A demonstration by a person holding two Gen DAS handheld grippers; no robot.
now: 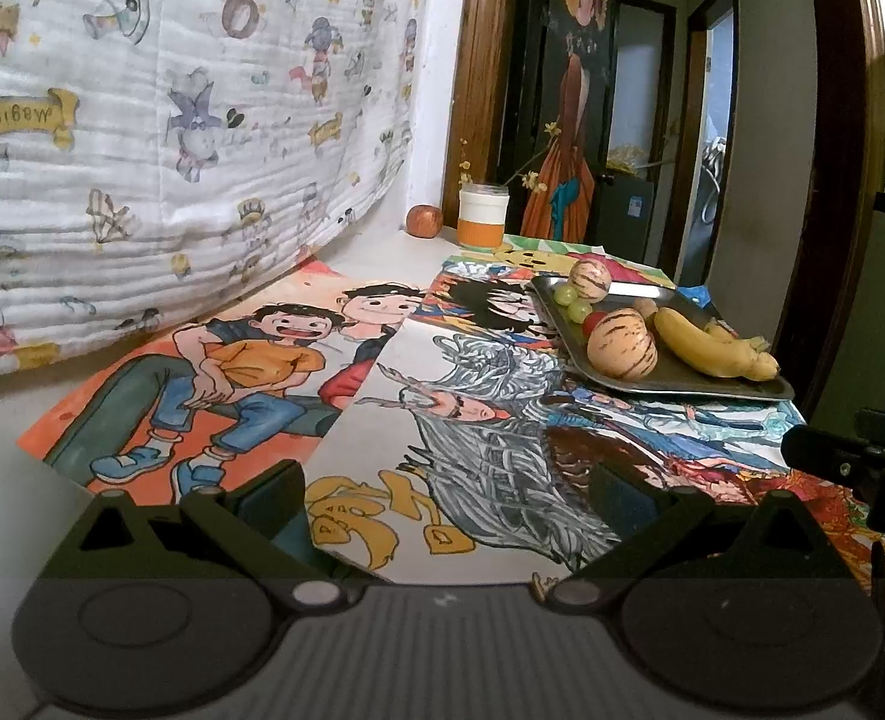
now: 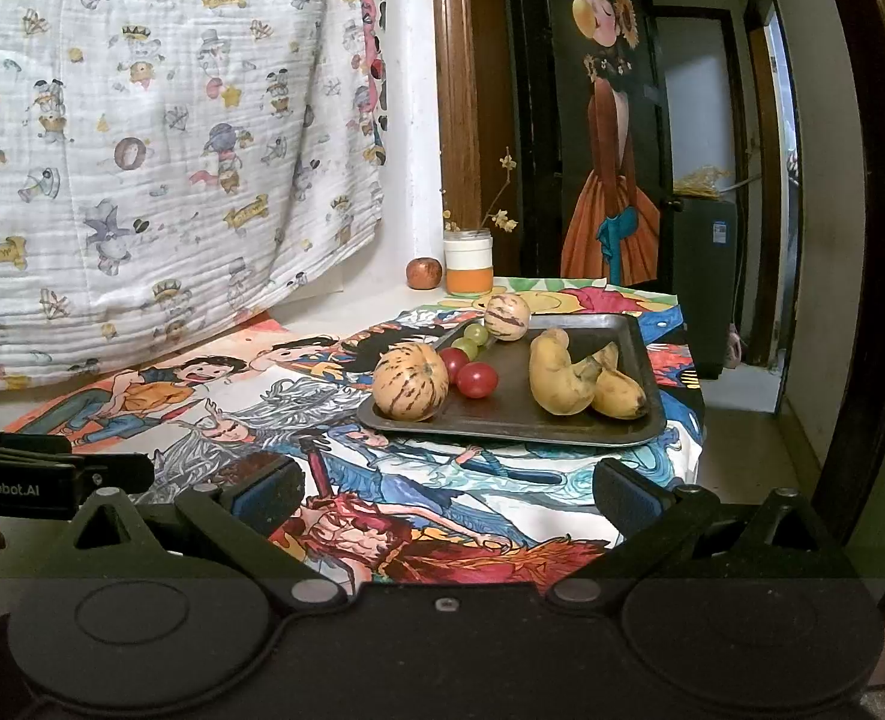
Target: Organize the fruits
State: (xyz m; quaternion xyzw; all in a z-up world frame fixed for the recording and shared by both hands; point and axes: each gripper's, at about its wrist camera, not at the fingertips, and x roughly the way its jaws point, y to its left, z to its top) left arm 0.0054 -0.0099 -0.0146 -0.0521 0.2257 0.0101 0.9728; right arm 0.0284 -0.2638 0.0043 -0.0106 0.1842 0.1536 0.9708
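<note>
A dark metal tray (image 2: 622, 336) (image 1: 670, 381) rests on cartoon drawings at the table's far right. On it lie two striped melons (image 2: 410, 382) (image 2: 507, 315), red cherry tomatoes (image 2: 476, 380), green grapes (image 2: 475, 334) and bananas (image 2: 562, 378). In the left wrist view the near melon (image 1: 622, 351) and bananas (image 1: 706, 348) show too. A red apple (image 1: 424, 220) (image 2: 423, 272) sits alone at the back by the wall. My left gripper (image 1: 448, 498) and right gripper (image 2: 448, 492) both stand open, holding nothing, short of the tray.
A white and orange jar (image 2: 469, 261) with dried twigs stands beside the apple. A patterned blanket (image 1: 142, 138) hangs along the left. The table edge drops off right of the tray toward a doorway (image 2: 766, 210). The other gripper's body (image 1: 862, 462) pokes in at right.
</note>
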